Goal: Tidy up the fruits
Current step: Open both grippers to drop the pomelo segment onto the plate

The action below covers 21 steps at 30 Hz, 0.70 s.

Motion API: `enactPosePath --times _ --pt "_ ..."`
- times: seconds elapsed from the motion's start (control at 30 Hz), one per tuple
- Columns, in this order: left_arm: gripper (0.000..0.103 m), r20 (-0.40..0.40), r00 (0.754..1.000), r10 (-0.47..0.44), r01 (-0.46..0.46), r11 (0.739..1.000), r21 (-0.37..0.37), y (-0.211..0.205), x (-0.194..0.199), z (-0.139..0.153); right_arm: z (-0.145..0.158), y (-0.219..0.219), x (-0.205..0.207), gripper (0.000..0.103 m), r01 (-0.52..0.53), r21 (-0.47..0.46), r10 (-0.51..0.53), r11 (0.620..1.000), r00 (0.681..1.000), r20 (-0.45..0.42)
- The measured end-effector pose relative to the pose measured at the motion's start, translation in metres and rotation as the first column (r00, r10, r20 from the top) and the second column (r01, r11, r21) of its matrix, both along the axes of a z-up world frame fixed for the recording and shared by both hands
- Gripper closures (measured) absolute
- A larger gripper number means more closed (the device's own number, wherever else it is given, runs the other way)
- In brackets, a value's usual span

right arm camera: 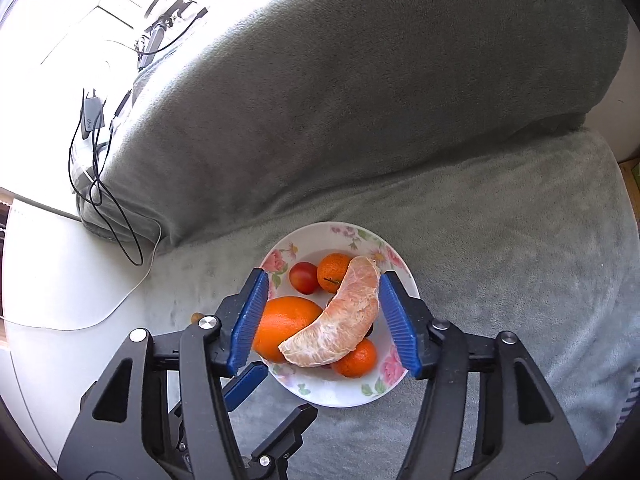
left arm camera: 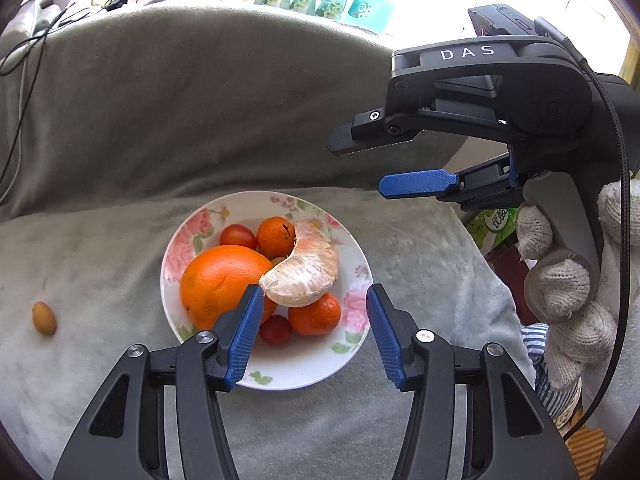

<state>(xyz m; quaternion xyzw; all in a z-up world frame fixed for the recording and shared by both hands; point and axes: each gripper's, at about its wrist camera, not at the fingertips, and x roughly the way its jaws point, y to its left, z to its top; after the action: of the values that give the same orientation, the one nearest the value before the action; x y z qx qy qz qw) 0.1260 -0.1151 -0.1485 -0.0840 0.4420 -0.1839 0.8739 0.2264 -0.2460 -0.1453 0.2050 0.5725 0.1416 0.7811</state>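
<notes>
Where the grey blanket (left arm camera: pixel 100 360) spreads flat over what looks like a sofa seat, a floral bowl (left arm camera: pixel 352 256) holds the gathered fruit. A peeled pomelo segment (left arm camera: pixel 304 272) lies on top of the pile, curved like a crescent; in the right wrist view its long axis (right arm camera: pixel 340 320) runs from a blunt end at about 7 o'clock to a narrower tip at 1 o'clock, its back bowed toward the bowl's right rim. It rests against a large orange (left arm camera: pixel 220 284) at the bowl's 9 o'clock side and over a mandarin (left arm camera: pixel 316 316) at 5 o'clock. Another mandarin (left arm camera: pixel 276 236) sits at 12 o'clock with a cherry tomato (left arm camera: pixel 238 236) beside it, and a second tomato (left arm camera: pixel 276 330) lies at 6 o'clock. A small brownish oval fruit (left arm camera: pixel 44 318), possibly a kumquat, lies alone on the blanket at 9 o'clock, well apart from the bowl. The right gripper (right arm camera: pixel 320 320) hangs over the segment, jaws parted on either side and gripping nothing. The left gripper (left arm camera: pixel 316 328) stands half open above the bowl's near side, empty. A gloved hand (left arm camera: pixel 568 280) holds the right gripper's handle.
</notes>
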Motion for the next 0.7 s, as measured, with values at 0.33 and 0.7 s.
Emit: enactPosePath --times 0.33,0.7 --pt "0.036 -0.006 1.000 -0.005 0.005 1.000 0.017 0.001 -0.002 0.005 0.006 -0.003 -0.008 0.042 0.007 -0.023 -0.006 1.000 0.999 0.032" --pt "0.030 -0.021 1.000 0.005 -0.004 1.000 0.028 0.006 -0.012 0.013 0.022 -0.005 -0.021 0.030 0.013 -0.085 -0.003 0.996 0.993 0.115"
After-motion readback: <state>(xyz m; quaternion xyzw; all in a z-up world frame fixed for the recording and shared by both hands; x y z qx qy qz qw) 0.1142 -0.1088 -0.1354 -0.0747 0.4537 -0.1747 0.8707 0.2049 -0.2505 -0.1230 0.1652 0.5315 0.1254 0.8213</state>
